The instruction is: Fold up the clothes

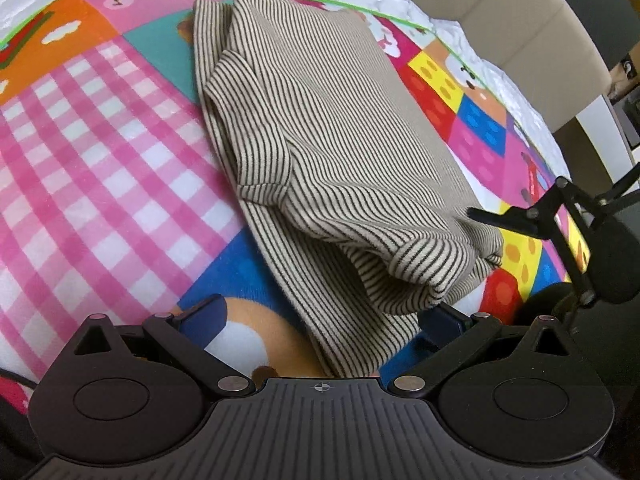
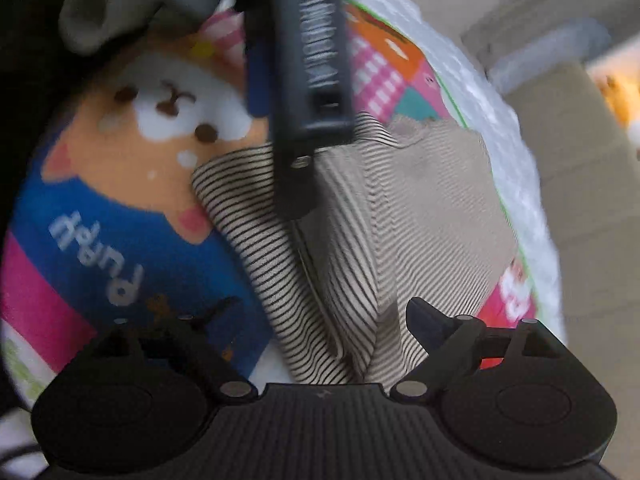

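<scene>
striped shirt (image 1: 320, 128) lies folded on a bright cartoon mat (image 1: 100, 128), which is spread over a white quilted bed (image 1: 472, 36). one sleeve (image 1: 256, 148) is tucked across the top of the bundle, and the near end bulges up in a thick rolled fold.

left gripper (image 1: 320, 320) sits low at that near end, its blue-tipped fingers (image 1: 204, 314) spread wide apart, one on each side of the shirt's bottom edge; cloth lies between them but is not pinched. in the same view the right gripper (image 1: 504, 216) shows at the shirt's right corner.

the right wrist view is blurred. there the right gripper (image 2: 316, 316) has its fingers (image 2: 424, 320) apart over the shirt (image 2: 420, 200), holding nothing. the left gripper (image 2: 308, 80) crosses the top of that view, above the shirt and the mat's puppy picture (image 2: 160, 120).
</scene>
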`<state>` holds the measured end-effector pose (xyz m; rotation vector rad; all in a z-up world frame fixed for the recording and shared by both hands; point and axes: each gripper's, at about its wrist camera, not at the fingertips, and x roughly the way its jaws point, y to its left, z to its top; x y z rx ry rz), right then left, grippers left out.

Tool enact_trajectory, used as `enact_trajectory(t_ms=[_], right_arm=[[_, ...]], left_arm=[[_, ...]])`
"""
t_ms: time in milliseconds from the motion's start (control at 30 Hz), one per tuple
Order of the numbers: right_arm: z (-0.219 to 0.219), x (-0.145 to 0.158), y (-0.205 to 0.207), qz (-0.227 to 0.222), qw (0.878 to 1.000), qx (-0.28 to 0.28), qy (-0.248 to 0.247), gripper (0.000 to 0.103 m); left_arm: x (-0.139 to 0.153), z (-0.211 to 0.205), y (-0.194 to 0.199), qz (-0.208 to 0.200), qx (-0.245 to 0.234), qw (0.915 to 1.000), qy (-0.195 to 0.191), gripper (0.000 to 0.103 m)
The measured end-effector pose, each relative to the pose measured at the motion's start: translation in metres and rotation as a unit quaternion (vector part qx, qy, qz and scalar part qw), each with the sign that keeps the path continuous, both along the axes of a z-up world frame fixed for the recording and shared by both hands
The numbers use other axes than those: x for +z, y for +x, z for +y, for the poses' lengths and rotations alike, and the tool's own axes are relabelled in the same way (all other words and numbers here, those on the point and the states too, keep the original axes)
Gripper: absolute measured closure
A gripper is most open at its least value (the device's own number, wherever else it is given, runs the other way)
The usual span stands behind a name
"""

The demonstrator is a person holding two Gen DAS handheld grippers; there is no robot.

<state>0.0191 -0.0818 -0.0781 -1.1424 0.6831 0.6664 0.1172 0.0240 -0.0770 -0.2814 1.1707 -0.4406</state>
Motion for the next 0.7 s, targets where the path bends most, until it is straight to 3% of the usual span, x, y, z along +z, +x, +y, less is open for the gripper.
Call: enact_trajectory(t_ms=[133, 167, 267, 333, 433, 600, 633, 700], right_arm=[[0.009, -0.017, -0.013, -0.076, 0.995, 0.062, -0.028, 0.015], [0.01, -0.018, -0.012, -0.083, 0.994, 0.064, -0.027, 0.022], [0.013, -0.009, 0.009, -0.041, 0.999, 0.006, 0.01, 0.042], [0.004, 0.008, 0.034, 0.014, 0.995, -0.071, 0.069, 0.043], [-0.02, 0.026, 0.072, 0.103, 0.967, -0.176, 0.152, 0.043], [-0.058, 0.036, 0.107, 0.193, 0.913, -0.261, 0.245, 0.041], [-0.06, 0.037, 0.106, 0.192, 0.914, -0.258, 0.249, 0.041], [-0.057, 0.039, 0.099, 0.171, 0.926, -0.237, 0.237, 0.04]], left_arm=[[0.0, 0.005, 0.001, 0.003, 0.009, 0.9998, -0.015, 0.0], [0.001, 0.007, 0.001, 0.003, 0.012, 0.9997, -0.02, 0.0], [0.004, 0.014, 0.0, 0.001, 0.021, 0.999, -0.039, 0.0], [0.008, 0.017, -0.003, -0.004, 0.016, 0.9983, -0.057, 0.0], [0.013, 0.014, -0.007, -0.013, -0.006, 0.9969, -0.077, 0.0], [0.004, -0.003, -0.006, 0.0, -0.033, 0.9991, -0.028, 0.0], [0.001, -0.004, -0.004, 0.006, -0.031, 0.9993, -0.02, 0.0], [-0.004, -0.003, 0.0, 0.014, -0.02, 0.9996, -0.016, 0.0]])
